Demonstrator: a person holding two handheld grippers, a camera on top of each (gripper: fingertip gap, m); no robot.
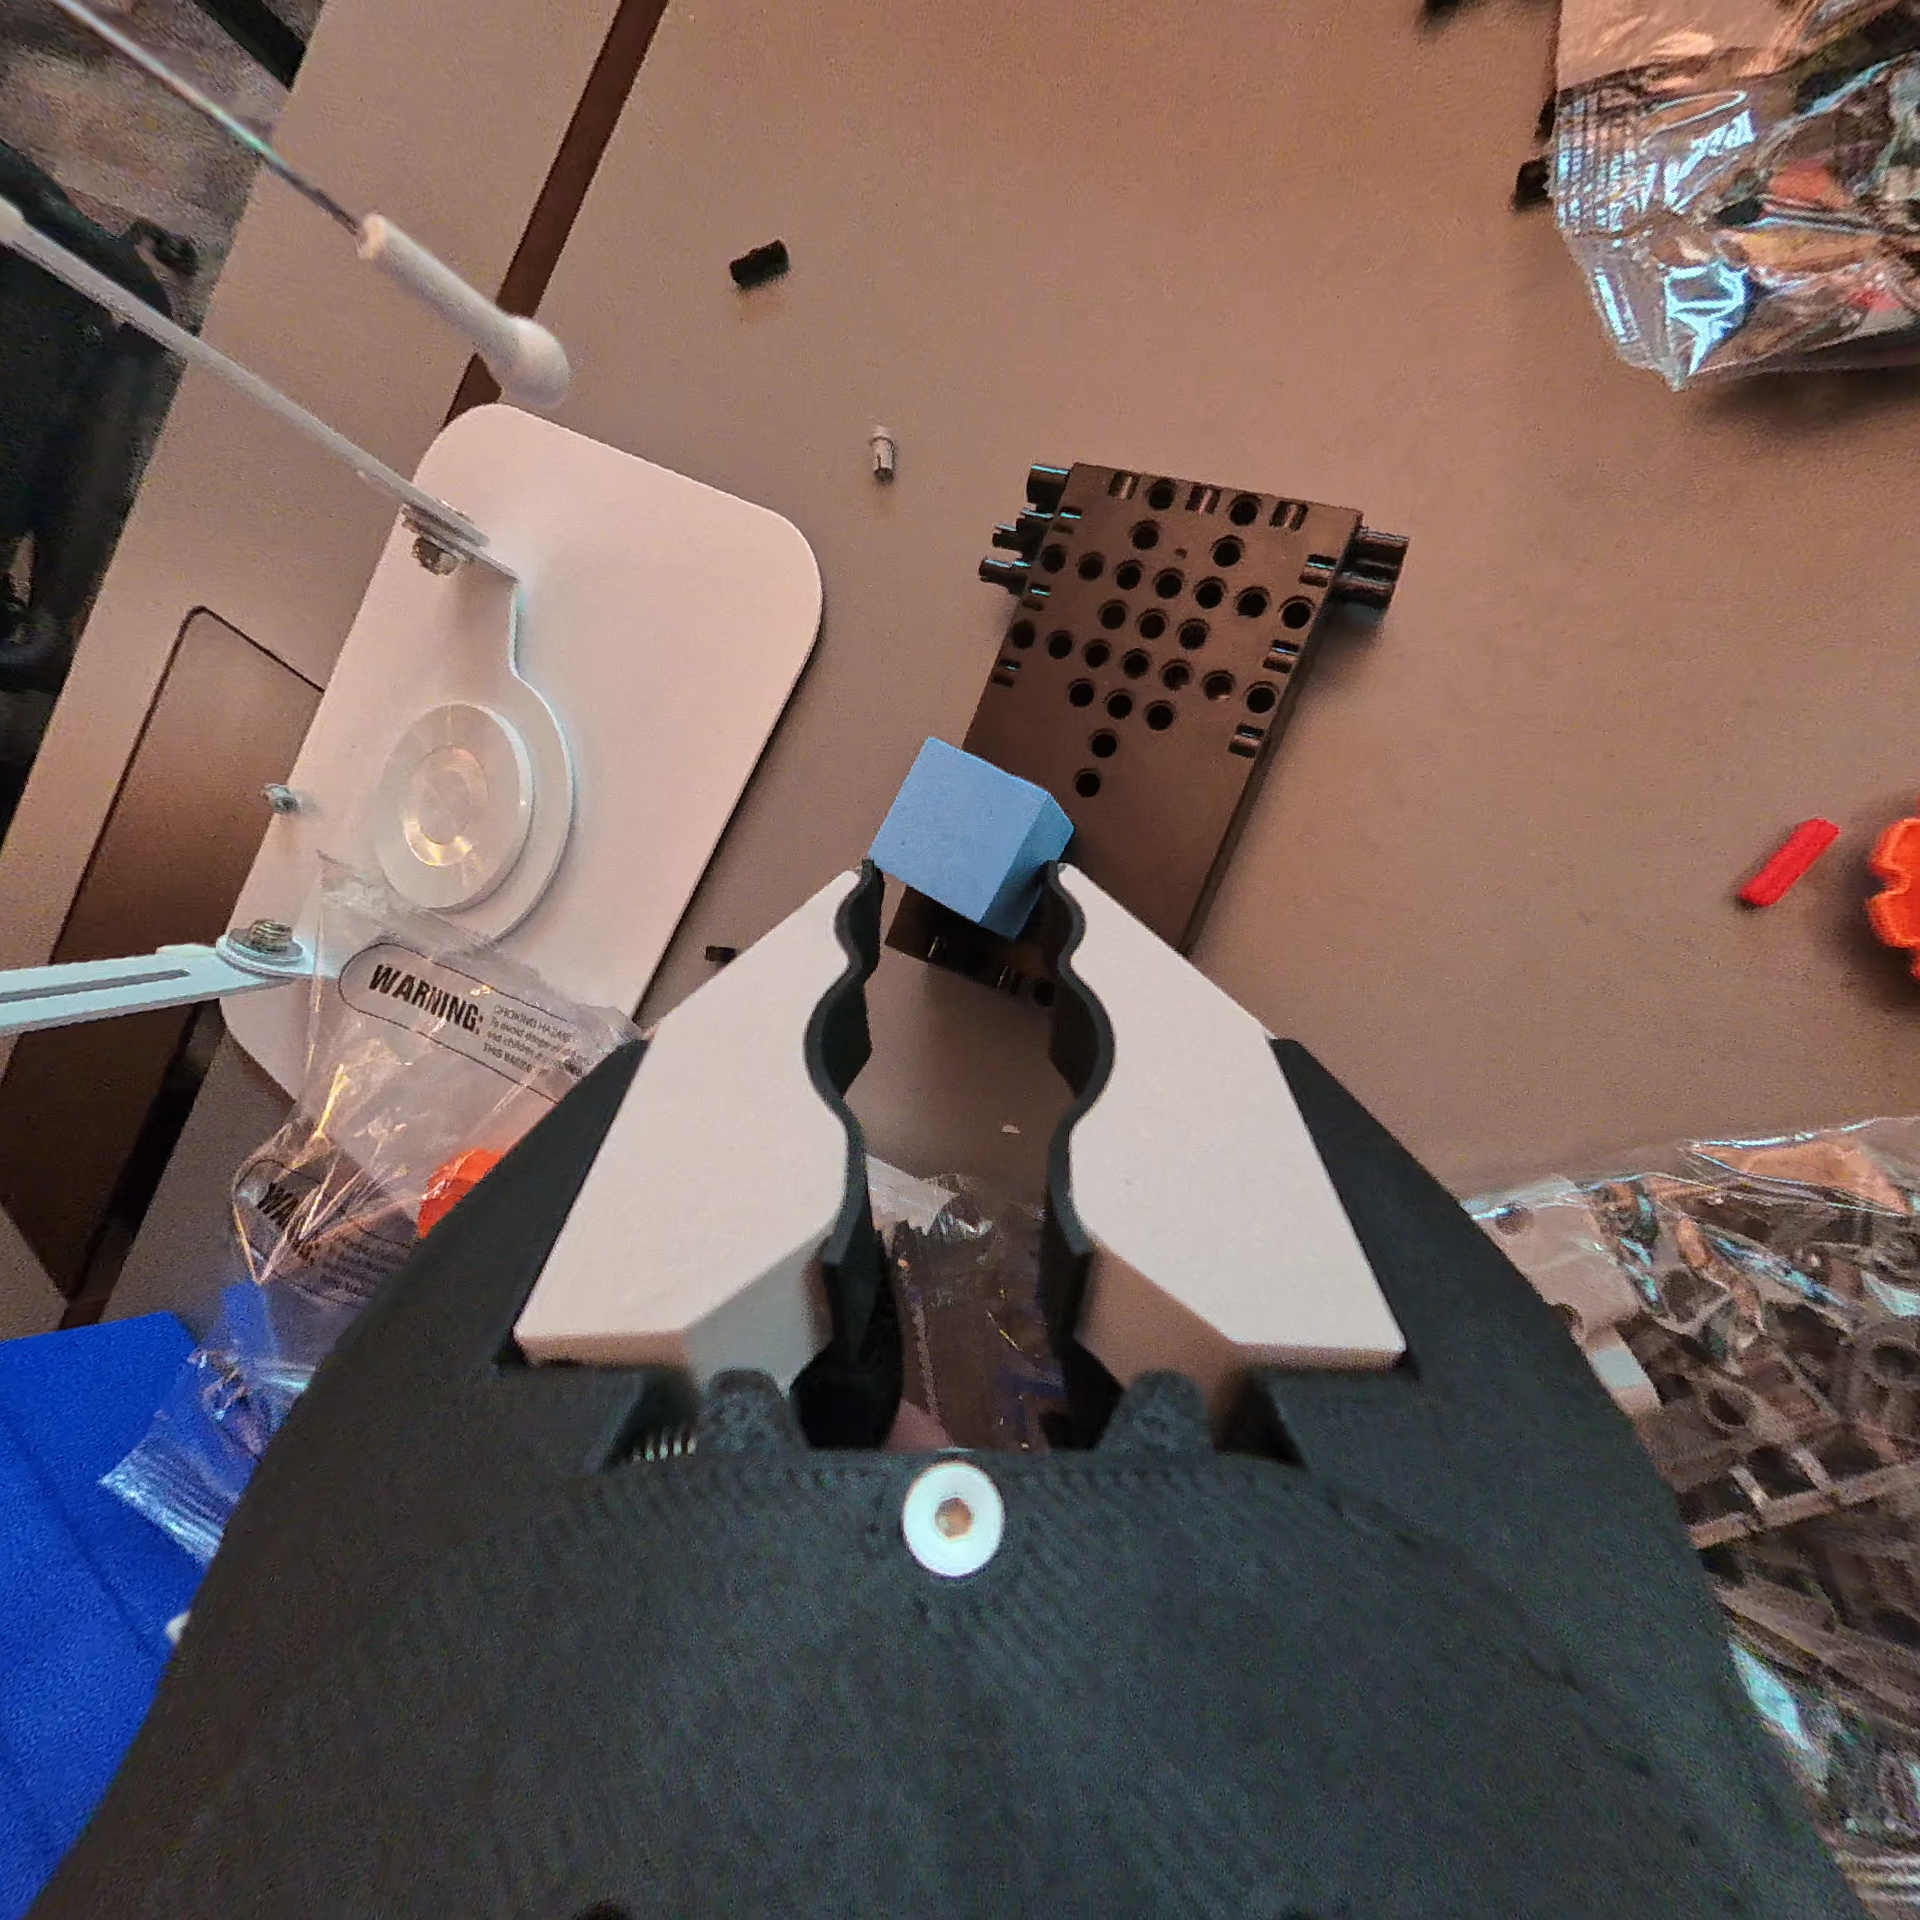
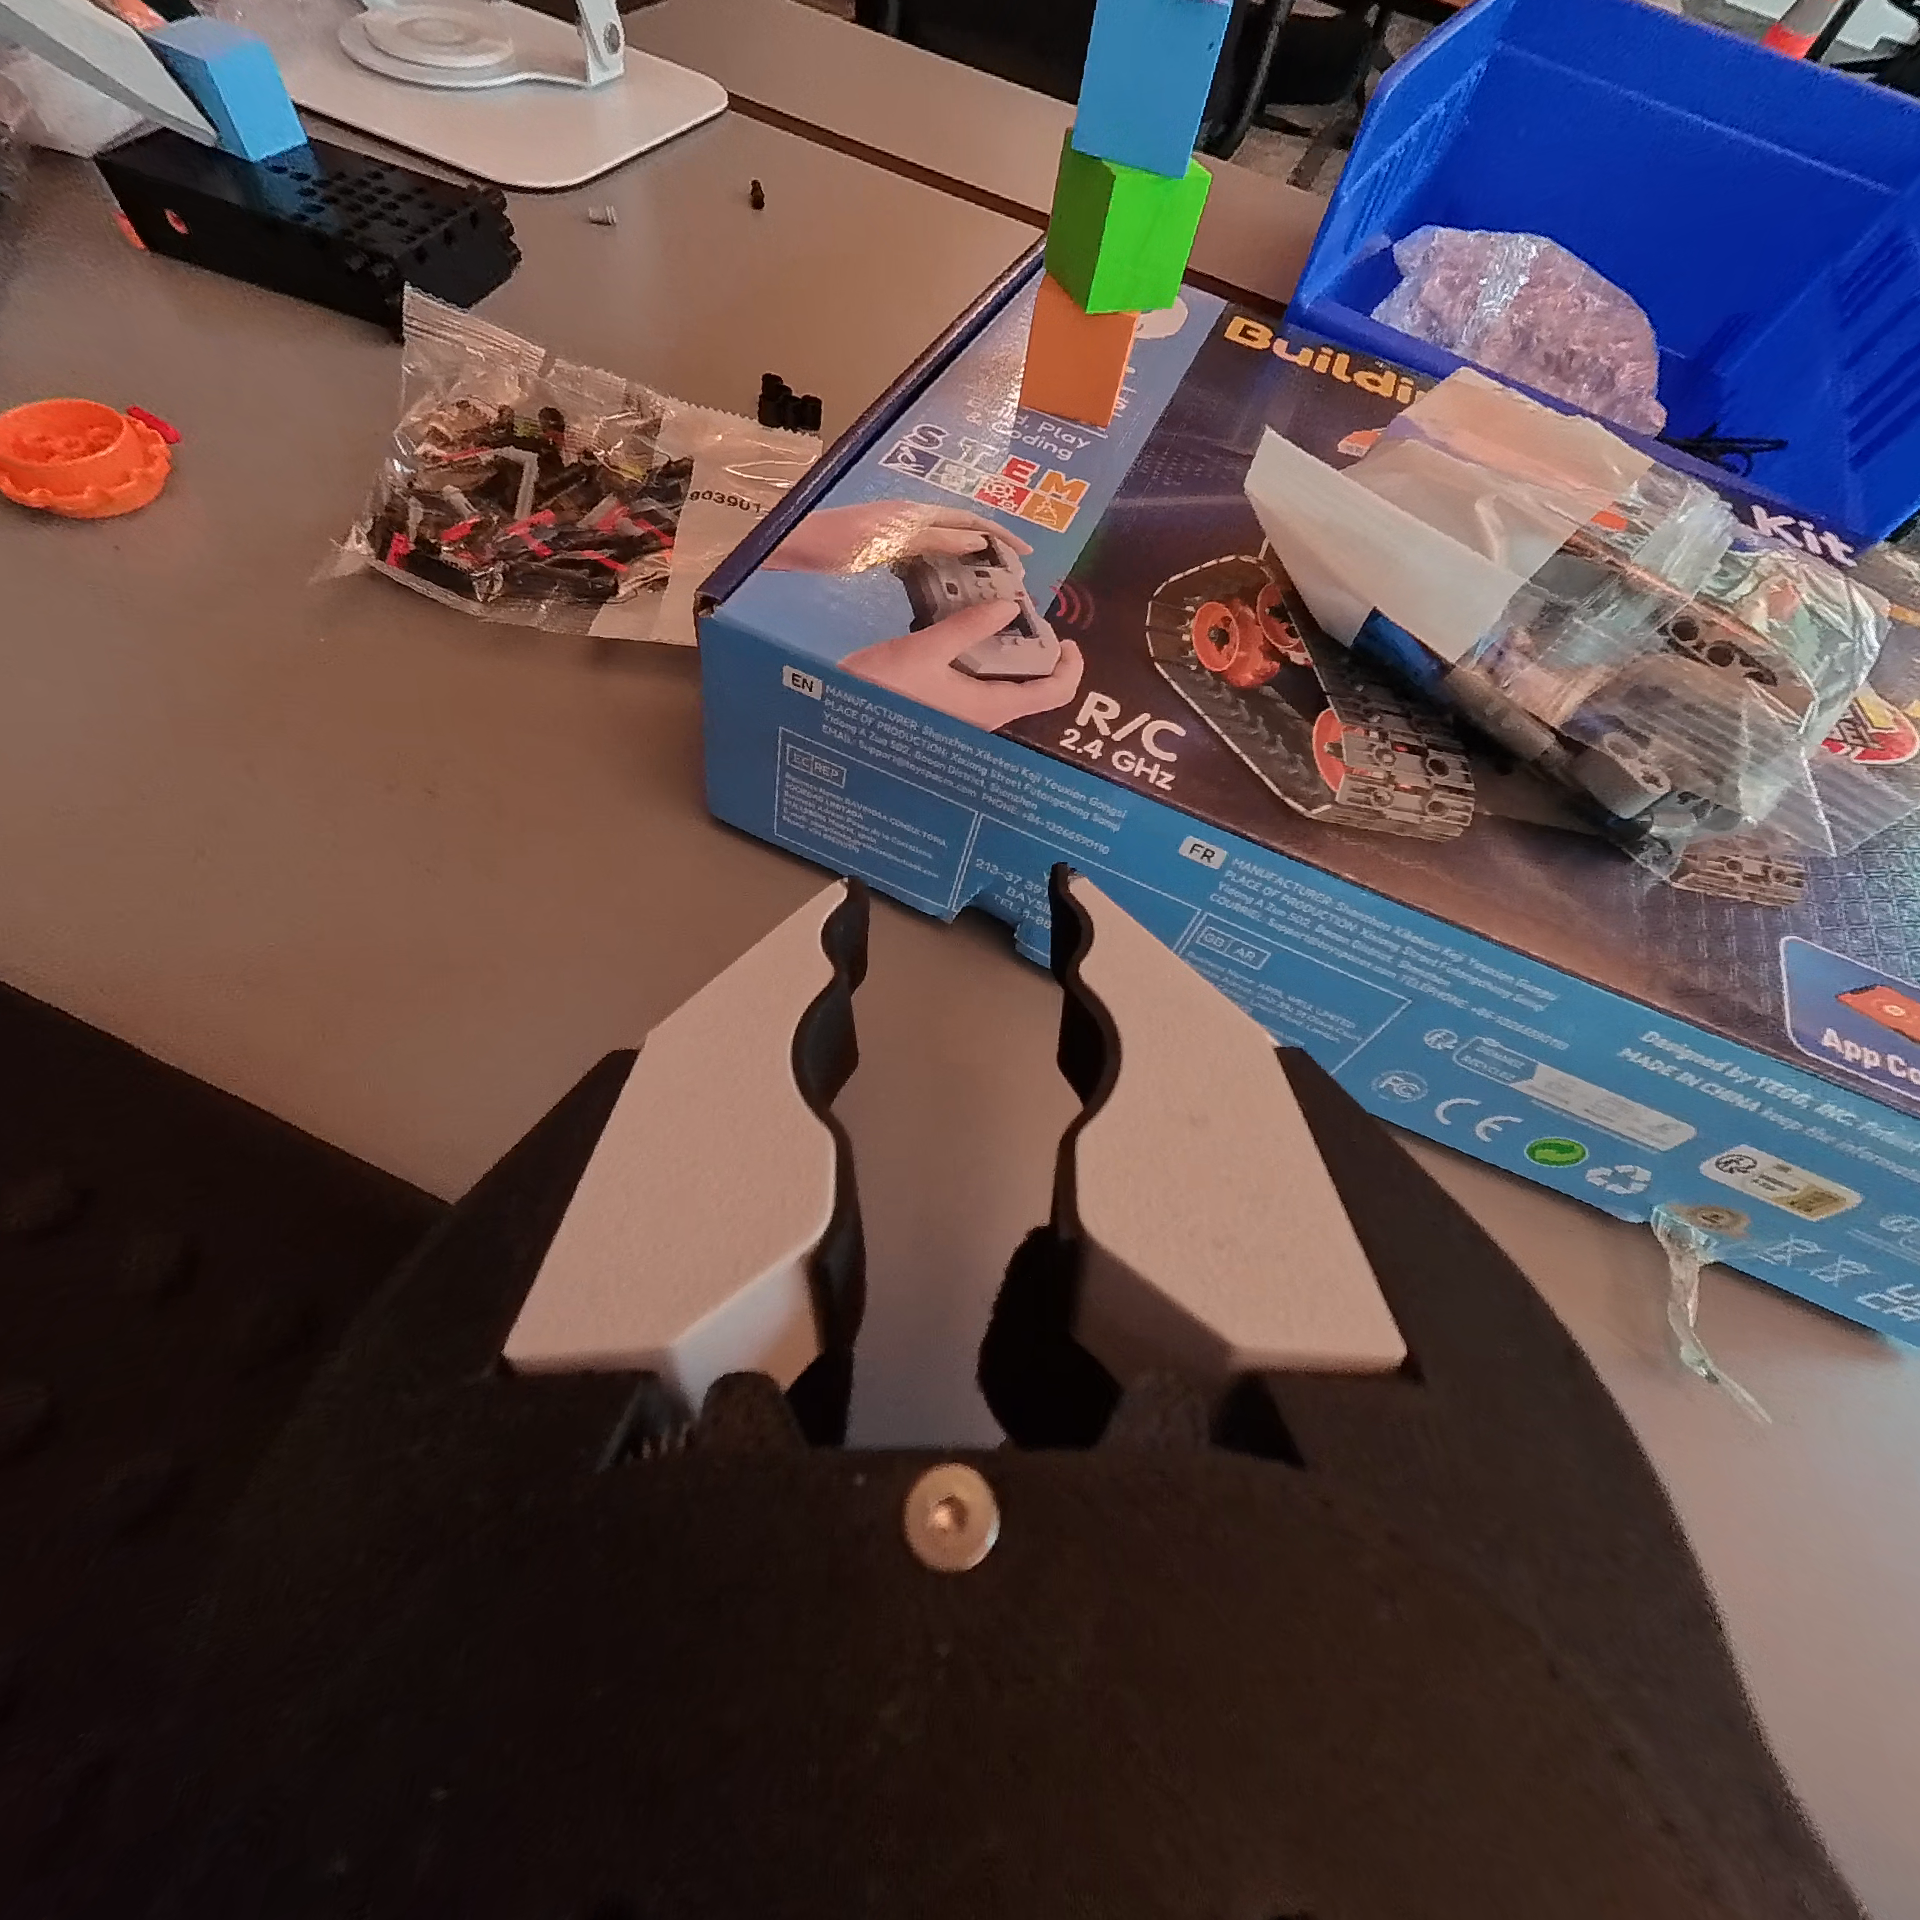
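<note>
My left gripper (image 1: pixel 961 883) pinched a blue foam cube (image 1: pixel 971 847) over the black perforated plate (image 1: pixel 1164 665) at centre frame; my right gripper (image 2: pixel 956 899) stood parted, empty, by the kit box (image 2: pixel 1195 831).

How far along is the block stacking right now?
Done: three blocks, orange, green and blue, stand stacked on the box. In hand: the left tool grips another blue block above the black plate. Left: that block isn't on the stack; the right tool is open and empty.
</note>
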